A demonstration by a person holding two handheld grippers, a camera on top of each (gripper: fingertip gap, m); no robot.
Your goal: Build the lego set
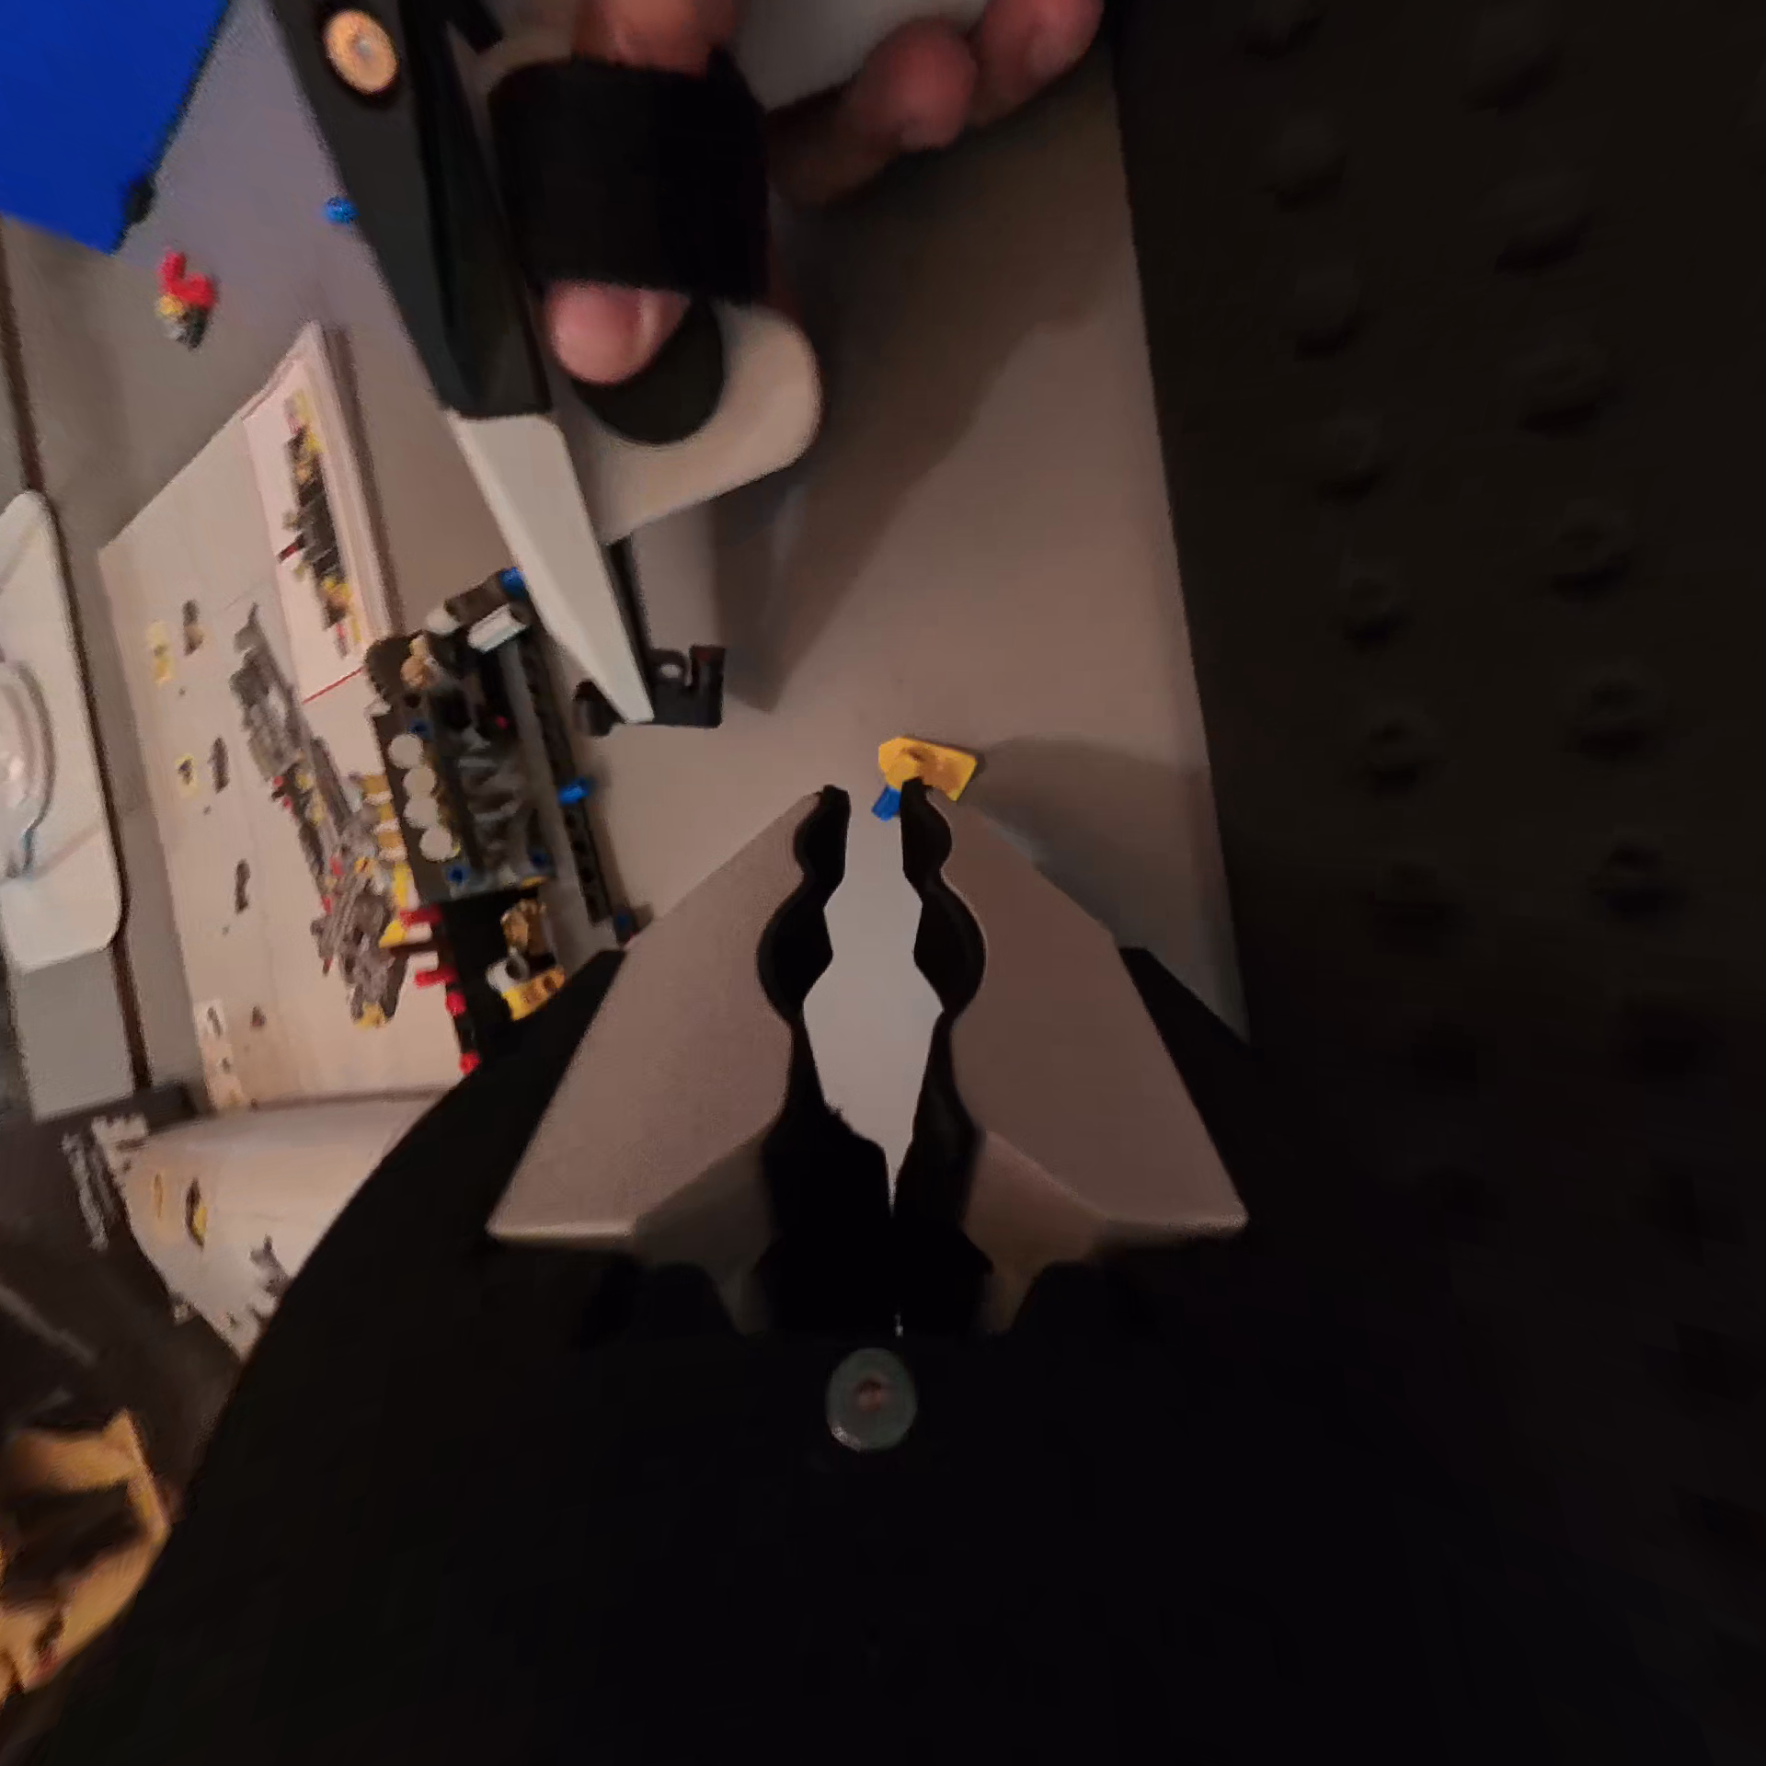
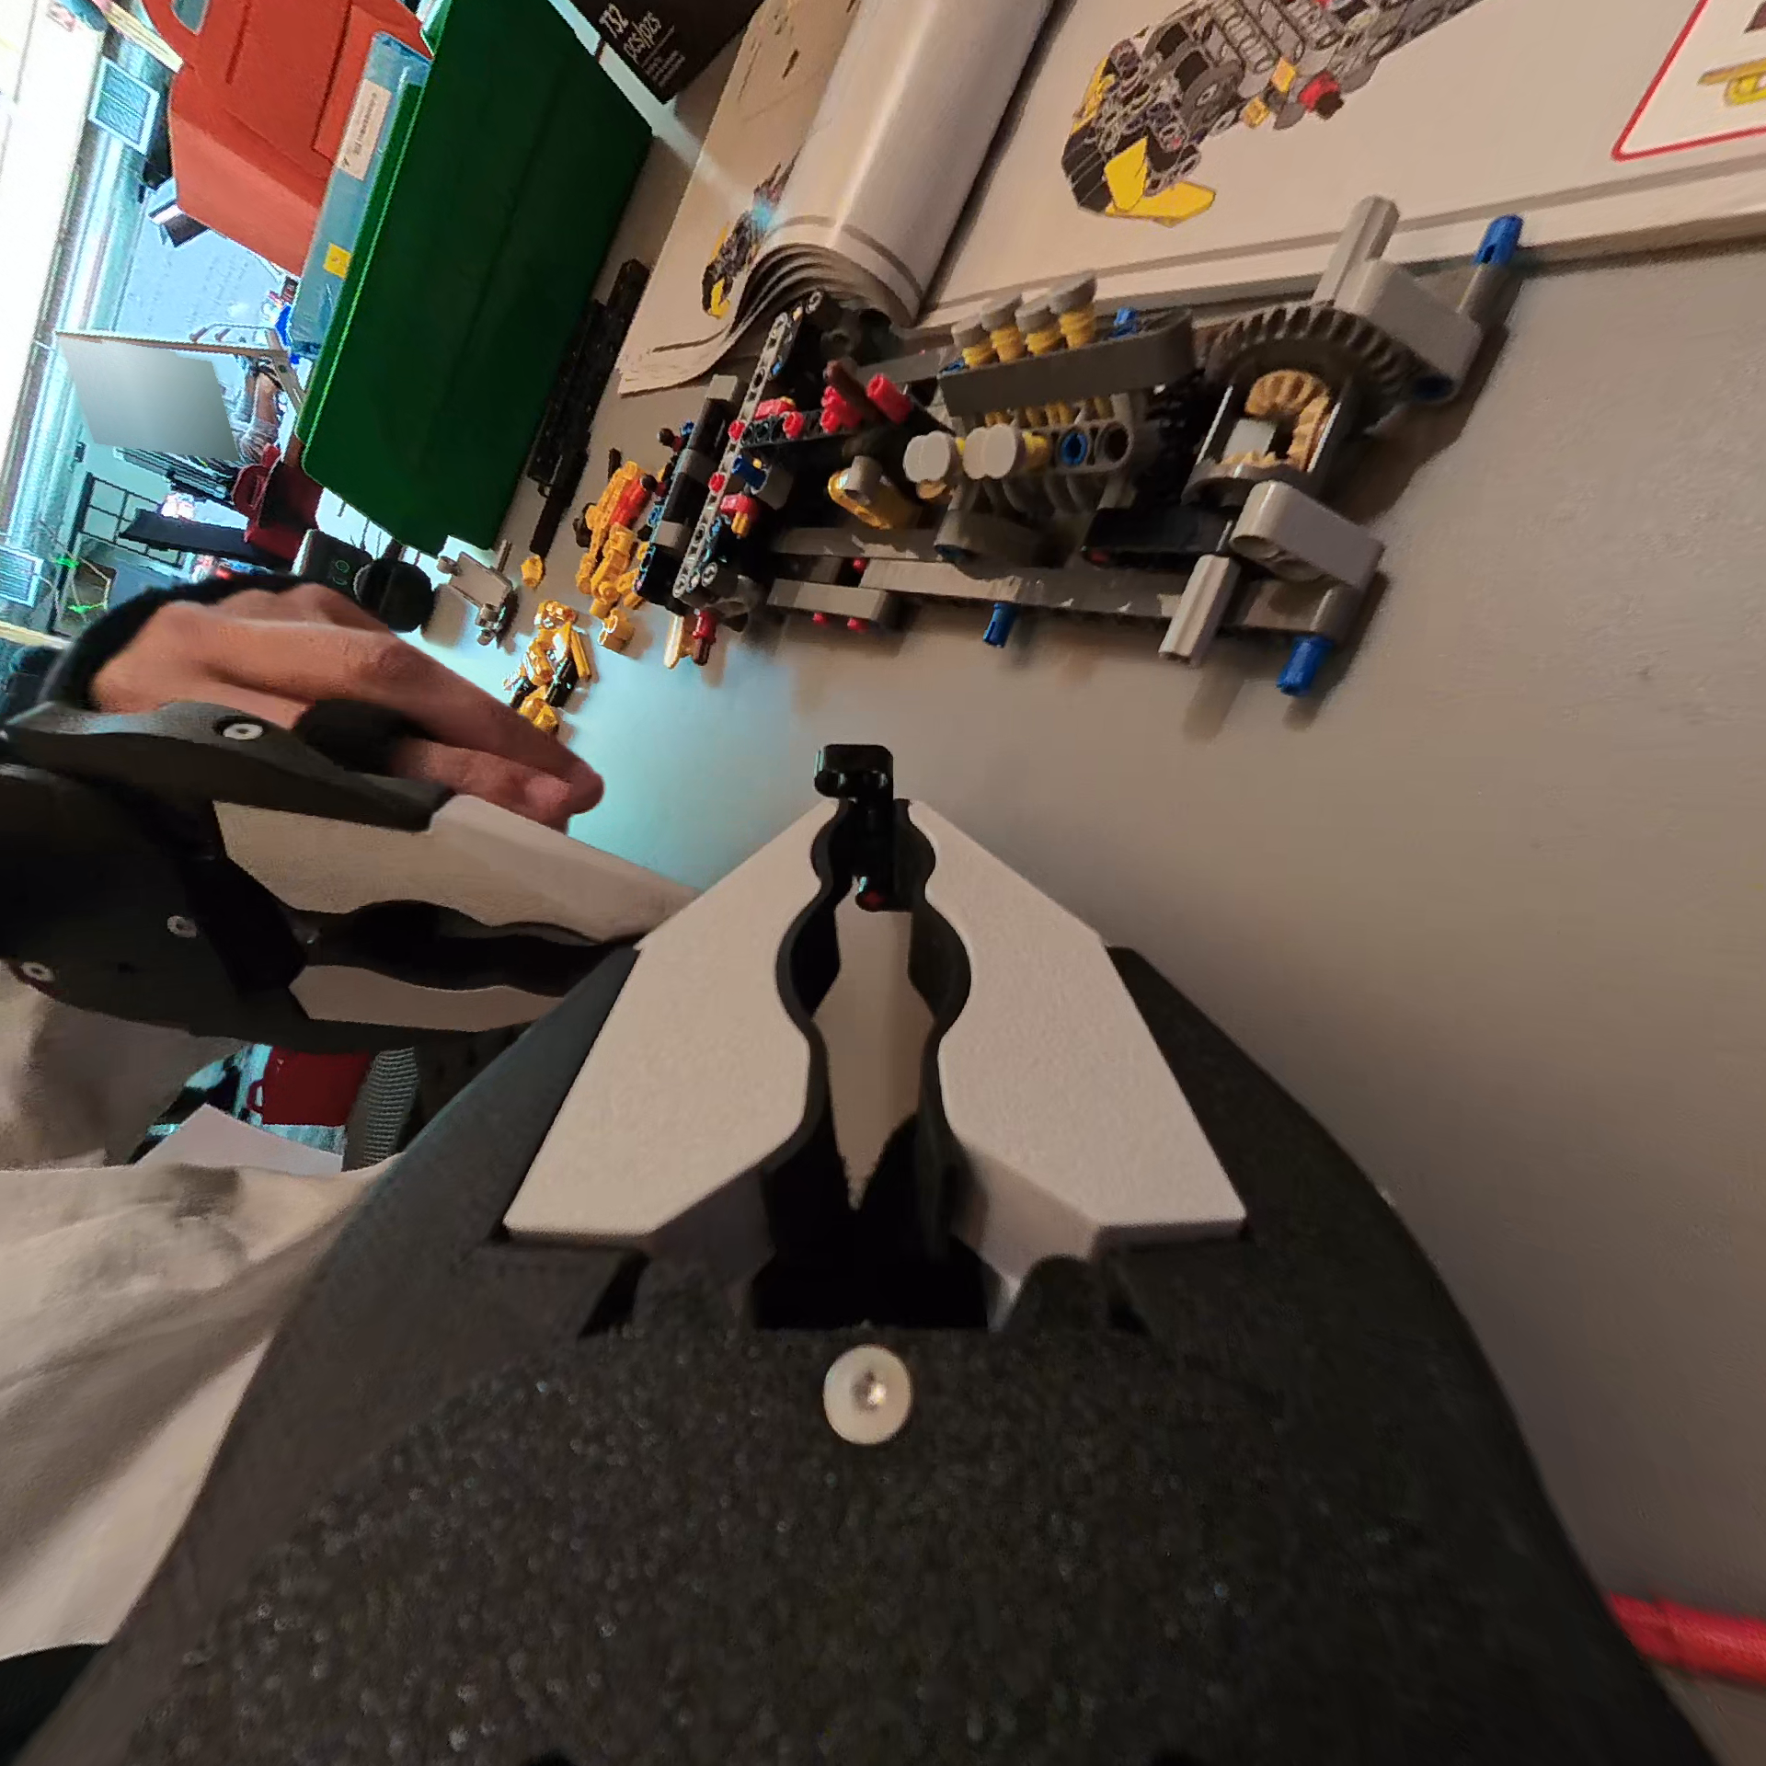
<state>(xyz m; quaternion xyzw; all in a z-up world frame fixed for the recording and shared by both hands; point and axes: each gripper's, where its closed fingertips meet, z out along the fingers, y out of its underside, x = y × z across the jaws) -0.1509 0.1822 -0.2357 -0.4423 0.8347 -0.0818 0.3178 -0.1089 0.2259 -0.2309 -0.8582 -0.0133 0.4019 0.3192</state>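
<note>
- Left wrist view: the left tongs (image 1: 874,798) stand slightly parted and hold nothing. A small yellow piece (image 1: 929,764) with a blue pin (image 1: 886,803) lies on the grey worktop (image 1: 1032,535) just past their tips, touching one tip or nearly so. It looks light, hard and slippery, so pinch its flat yellow body.
- Beyond and to the left, the right tongs (image 1: 683,683) carry a black connector (image 1: 690,680) beside the half-built chassis (image 1: 487,764) and open instruction booklet (image 1: 258,688).
- Right wrist view: the right tongs (image 2: 868,812) are clenched on the black connector (image 2: 865,812), gripped by its stem, head protruding. The chassis (image 2: 1099,478) lies ahead; it seems rigid but likely to shed parts, so grip its long grey beams.
</note>
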